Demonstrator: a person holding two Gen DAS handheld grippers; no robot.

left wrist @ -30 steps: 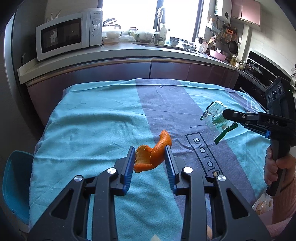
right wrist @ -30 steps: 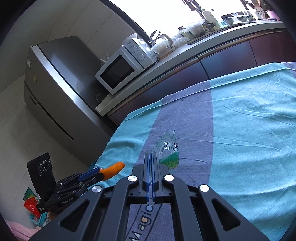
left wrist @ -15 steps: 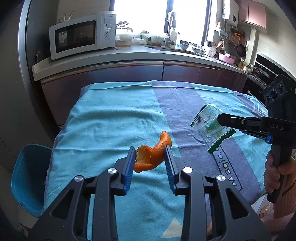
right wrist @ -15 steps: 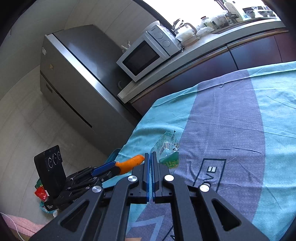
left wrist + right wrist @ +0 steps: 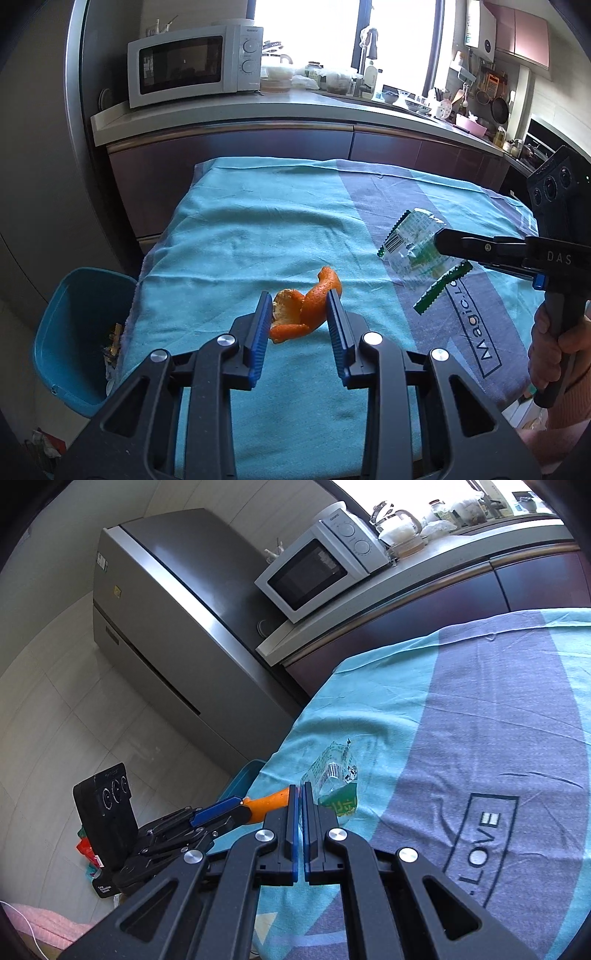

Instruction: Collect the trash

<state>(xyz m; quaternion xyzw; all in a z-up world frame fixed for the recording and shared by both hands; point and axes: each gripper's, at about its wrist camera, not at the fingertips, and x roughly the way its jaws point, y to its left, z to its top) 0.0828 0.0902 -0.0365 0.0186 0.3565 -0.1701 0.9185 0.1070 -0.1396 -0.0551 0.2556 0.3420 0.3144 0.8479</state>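
My left hand-held gripper (image 5: 299, 314) pinches the orange peel (image 5: 304, 312) above the surface's (image 5: 236, 236) left edge; my right (image 5: 437, 242), clamped tight, carries the wrapper (image 5: 412, 240). The blue bin (image 5: 62, 332) has now swung into view.

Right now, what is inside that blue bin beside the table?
The blue bin shows a few brownish scraps near its table-side wall. The table's cloth edge hides the rest.

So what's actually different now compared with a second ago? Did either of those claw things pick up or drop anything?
Nothing was picked up or dropped. Both grippers carried their loads sideways toward the blue bin, which has come into view beside the table. The left gripper still holds the orange peel; the right gripper stays clamped on the clear wrapper. The tablecloth lies unchanged.
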